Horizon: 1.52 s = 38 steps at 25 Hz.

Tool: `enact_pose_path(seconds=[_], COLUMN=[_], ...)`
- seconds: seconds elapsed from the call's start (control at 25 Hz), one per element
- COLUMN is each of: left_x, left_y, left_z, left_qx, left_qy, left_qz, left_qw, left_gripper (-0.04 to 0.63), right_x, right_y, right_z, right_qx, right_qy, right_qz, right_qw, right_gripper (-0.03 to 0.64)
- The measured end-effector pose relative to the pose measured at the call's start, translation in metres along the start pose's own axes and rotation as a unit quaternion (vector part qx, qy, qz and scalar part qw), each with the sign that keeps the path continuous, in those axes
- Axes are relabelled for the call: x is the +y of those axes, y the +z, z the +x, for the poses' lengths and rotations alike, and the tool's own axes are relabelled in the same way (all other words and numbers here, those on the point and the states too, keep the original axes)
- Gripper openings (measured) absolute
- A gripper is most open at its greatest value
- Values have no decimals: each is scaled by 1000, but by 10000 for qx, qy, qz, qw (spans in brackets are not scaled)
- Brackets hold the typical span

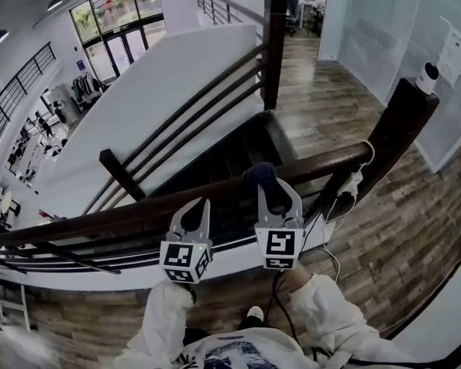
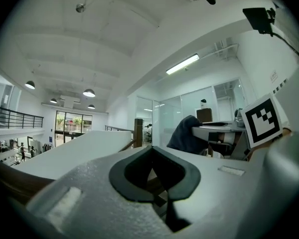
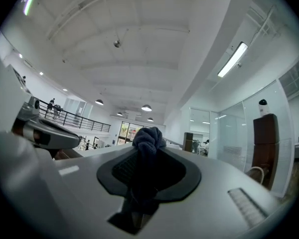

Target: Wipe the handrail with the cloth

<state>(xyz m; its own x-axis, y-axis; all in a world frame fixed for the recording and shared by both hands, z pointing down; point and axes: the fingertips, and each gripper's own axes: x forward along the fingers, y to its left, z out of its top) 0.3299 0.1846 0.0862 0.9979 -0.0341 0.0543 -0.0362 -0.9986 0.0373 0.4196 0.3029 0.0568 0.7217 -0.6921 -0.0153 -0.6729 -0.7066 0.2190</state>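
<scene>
**While pinched tight, pressed onto the handrail [image 1: 123, 217]**

Seen from the head view: dark blue cloth [image 1: 263, 177] bunched on top of the handrail, towards the end with the dark post [image 1: 396, 137]. Clamped between the jaws of the right gripper [image 1: 275, 194], which are closed on the fabric. In the right gripper view, filling the gap between the pads and poking out past the tips.

Just beside it along the handrail, on the side away from the post: left gripper [image 1: 192, 208]. Jaws closed tip to tip, nothing held, tips at the handrail's near edge. Touching the wood or not, impossible to tell.

Beyond the handrail, stairs [image 1: 250, 148] leading down.
</scene>
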Motion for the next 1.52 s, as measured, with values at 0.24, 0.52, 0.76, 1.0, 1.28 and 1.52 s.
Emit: enact_pose_path(seconds=[0.24,0.52,0.76,1.0,1.28,1.52], left_x=[82,176,260,330,399,454], left_y=[-1,-6,-18,-40,-73,-98], left_z=[-71,-168,-260,-355,-447,-503], left_qx=[-152,-149,-133,-126,35,132], left_qy=[549,1241,1941,2611,3220,3546], left_qz=[12,-56,-140,-287,-409,-535], left_qw=[9984,9921,9808,9648,9459,9334], left_gripper=[0,0,0,0,0,0], right_x=[125,271,396,516,637,718], right_y=[34,65,79,83,71,55], right_z=[9,0,-7,-18,-29,-27], right_qx=[-308,-407,-440,-409,-196,61], right_qy=[773,1603,2314,3078,3700,3981], right_qz=[-32,-21,-12,-50,-102,-117], right_qw=[9965,9862,9719,9506,9288,9172], right_gripper=[94,94,94,94,93,94])
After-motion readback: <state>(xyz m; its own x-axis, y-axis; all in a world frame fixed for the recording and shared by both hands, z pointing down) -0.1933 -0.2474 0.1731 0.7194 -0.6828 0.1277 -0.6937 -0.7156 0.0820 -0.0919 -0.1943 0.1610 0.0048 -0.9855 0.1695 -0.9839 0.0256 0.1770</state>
